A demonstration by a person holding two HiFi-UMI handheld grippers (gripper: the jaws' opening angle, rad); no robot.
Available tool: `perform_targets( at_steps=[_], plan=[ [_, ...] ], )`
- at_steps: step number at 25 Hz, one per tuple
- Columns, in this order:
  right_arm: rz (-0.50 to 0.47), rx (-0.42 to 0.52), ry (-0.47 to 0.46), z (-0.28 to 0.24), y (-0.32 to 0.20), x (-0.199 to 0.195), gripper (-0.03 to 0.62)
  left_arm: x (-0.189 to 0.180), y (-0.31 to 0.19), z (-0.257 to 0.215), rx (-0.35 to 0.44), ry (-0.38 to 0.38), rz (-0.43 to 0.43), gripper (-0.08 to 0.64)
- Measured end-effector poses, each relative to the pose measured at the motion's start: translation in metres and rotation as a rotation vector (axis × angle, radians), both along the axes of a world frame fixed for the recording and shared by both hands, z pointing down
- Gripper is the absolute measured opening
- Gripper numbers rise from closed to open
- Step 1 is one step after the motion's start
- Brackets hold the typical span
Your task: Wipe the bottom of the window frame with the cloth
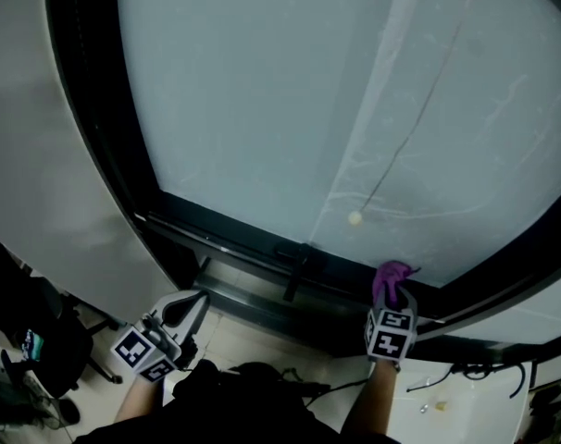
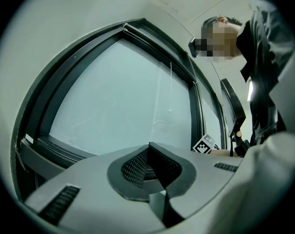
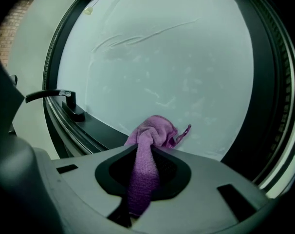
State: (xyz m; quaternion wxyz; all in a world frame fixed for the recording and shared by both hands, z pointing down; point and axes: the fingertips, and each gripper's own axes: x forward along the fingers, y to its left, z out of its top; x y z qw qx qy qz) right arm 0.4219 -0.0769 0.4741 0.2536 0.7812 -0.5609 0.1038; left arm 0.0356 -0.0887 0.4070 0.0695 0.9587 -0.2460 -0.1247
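A purple cloth [image 1: 390, 274] is bunched against the dark bottom rail of the window frame [image 1: 234, 237], right of the handle. My right gripper [image 1: 396, 291] is shut on it. In the right gripper view the cloth [image 3: 155, 130] runs back between the shut jaws of the right gripper [image 3: 150, 149], its wad resting where the glass meets the bottom rail [image 3: 96, 126]. My left gripper [image 1: 200, 298] hangs low at the left, below the frame and apart from it. In its own view the left gripper [image 2: 150, 147] is shut on nothing and points at the glass.
A black window handle [image 1: 297, 268] sticks out of the bottom rail between the grippers; the right gripper view shows this handle [image 3: 64, 99] to the cloth's left. A blind cord with a bead [image 1: 355, 217] hangs over the glass. A dark chair [image 1: 40, 345] stands lower left, a white surface with cables [image 1: 466, 391] lower right.
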Motion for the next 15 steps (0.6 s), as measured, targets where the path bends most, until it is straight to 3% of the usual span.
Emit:
perform_targets(
  at_steps=[5, 11, 15],
  plan=[
    [-0.012, 0.005, -0.025, -0.002, -0.005, -0.016, 0.063, -0.018, -0.006, 0.015, -0.027, -0.035, -0.033, 0.002],
    [-0.062, -0.009, -0.045, -0.002, -0.016, -0.035, 0.063, -0.032, -0.008, 0.018, -0.049, -0.01, -0.049, 0.002],
    [-0.1, -0.023, -0.042, -0.001, -0.024, -0.051, 0.064, -0.039, -0.014, 0.024, -0.027, -0.041, -0.079, 0.003]
  ],
)
